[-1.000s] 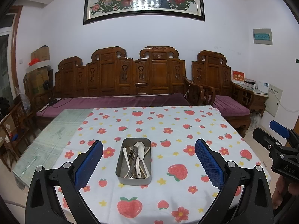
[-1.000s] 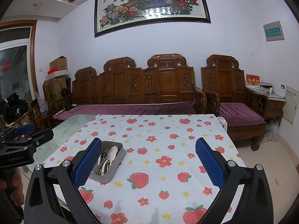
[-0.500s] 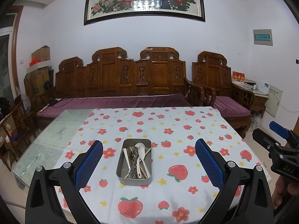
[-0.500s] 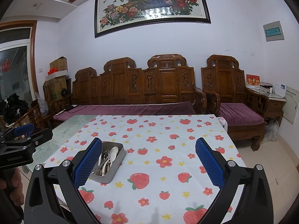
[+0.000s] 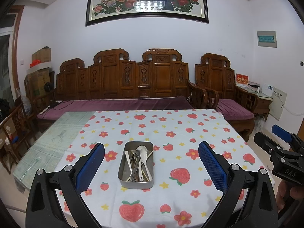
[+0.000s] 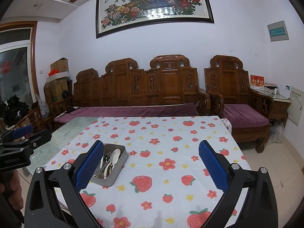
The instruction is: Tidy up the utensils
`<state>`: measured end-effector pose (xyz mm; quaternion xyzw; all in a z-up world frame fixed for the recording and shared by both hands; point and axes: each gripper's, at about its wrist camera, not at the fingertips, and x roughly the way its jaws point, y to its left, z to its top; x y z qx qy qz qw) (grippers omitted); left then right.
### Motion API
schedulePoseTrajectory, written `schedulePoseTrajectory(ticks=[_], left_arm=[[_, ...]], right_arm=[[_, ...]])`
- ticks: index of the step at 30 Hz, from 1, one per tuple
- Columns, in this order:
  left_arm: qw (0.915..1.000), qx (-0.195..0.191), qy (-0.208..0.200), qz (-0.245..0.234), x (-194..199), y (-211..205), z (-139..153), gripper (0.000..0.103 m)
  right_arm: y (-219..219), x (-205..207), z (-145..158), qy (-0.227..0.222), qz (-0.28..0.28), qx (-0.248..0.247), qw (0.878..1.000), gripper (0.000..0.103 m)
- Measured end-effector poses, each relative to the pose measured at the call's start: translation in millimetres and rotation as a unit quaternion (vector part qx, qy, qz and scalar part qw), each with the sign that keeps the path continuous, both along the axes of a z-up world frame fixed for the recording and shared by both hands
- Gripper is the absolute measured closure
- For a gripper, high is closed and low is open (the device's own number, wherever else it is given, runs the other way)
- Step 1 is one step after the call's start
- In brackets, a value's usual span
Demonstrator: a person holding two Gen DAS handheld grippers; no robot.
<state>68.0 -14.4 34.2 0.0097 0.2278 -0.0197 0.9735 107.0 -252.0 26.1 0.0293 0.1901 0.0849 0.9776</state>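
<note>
A white tablecloth printed with strawberries and flowers (image 5: 190, 133) covers the table before me. On it sits a rectangular grey metal tin (image 5: 137, 165) holding a white plastic spoon (image 5: 142, 153) among steel utensils. My left gripper (image 5: 151, 166) and right gripper (image 6: 151, 167) both hang released, empty.

- The rectangular grey metal tray (image 5: 135, 182) has a dull, brushed look.
- In it lie a glossy white spoon (image 5: 142, 153), shiny steel utensils (image 5: 135, 166) and pale sticks, seemingly wood.
- The white strawberry-and-flower tablecloth (image 5: 182, 133) looks like matt cloth.
- The bare green table top (image 5: 57, 138) is glossy and reflective, like glass.
- The left gripper (image 5: 151, 163) and right gripper (image 6: 151, 164) have matt black plastic arms and blue pads (image 5: 212, 167) with a rough, dimpled texture.
</note>
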Motion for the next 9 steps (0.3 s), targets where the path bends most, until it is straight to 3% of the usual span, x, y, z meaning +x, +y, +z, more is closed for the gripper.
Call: schedulePoseTrajectory(ticks=[9], left_arm=[[1.0000, 0.002, -0.001, -0.001, -1.5, -2.7, 1.7, 0.008]], right_arm=[[0.2, -0.2, 0.2, -0.001, -0.001, 0.000, 1.000, 0.002]])
